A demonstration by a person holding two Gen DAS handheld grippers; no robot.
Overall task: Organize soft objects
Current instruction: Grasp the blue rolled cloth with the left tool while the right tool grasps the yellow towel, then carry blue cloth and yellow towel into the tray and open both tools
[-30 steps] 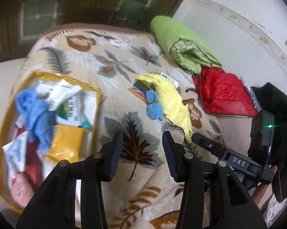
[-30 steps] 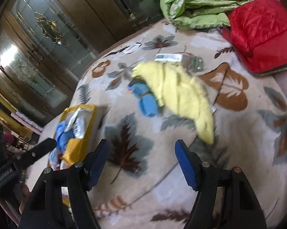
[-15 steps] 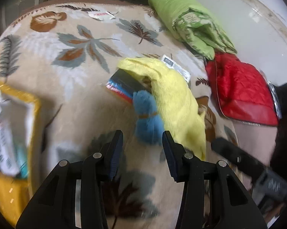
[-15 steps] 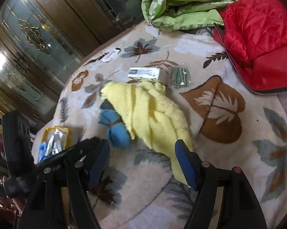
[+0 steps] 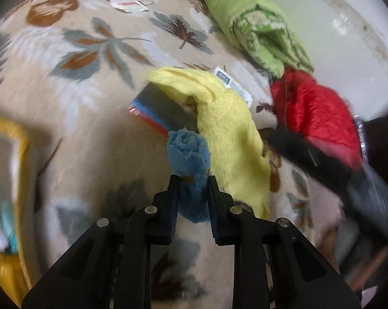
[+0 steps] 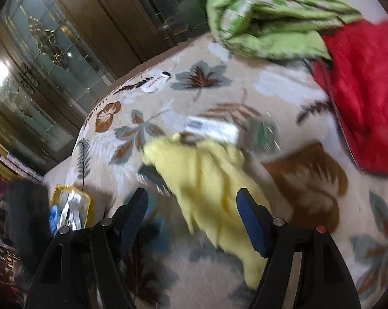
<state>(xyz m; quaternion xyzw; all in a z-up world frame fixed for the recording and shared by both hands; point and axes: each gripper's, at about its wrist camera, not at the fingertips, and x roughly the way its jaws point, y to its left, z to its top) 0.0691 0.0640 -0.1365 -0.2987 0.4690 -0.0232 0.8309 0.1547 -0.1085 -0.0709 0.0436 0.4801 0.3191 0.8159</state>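
A blue rolled towel [image 5: 187, 149] lies on the leaf-patterned blanket [image 5: 85, 134], right against a fluffy yellow towel [image 5: 227, 134]. My left gripper [image 5: 193, 182] has its jaws closing on the near half of the blue roll, and both pads press into the cloth. In the right wrist view my right gripper [image 6: 191, 195] hangs open above the yellow towel [image 6: 204, 170], whose near end lies between the wide-set fingers without touching them. That view is blurred.
A colourful flat packet [image 5: 155, 110] and a white labelled box [image 5: 232, 85] lie partly under the yellow towel. A folded green quilt [image 5: 248, 23] and a red quilted bag [image 5: 315, 113] sit at the back right. A yellow-rimmed pouch [image 5: 11, 139] holding items lies at the left.
My left gripper came forward and down from near the pouch to the blue roll, and its jaws narrowed onto it. My right gripper slid in over the yellow towel, its jaws unchanged.
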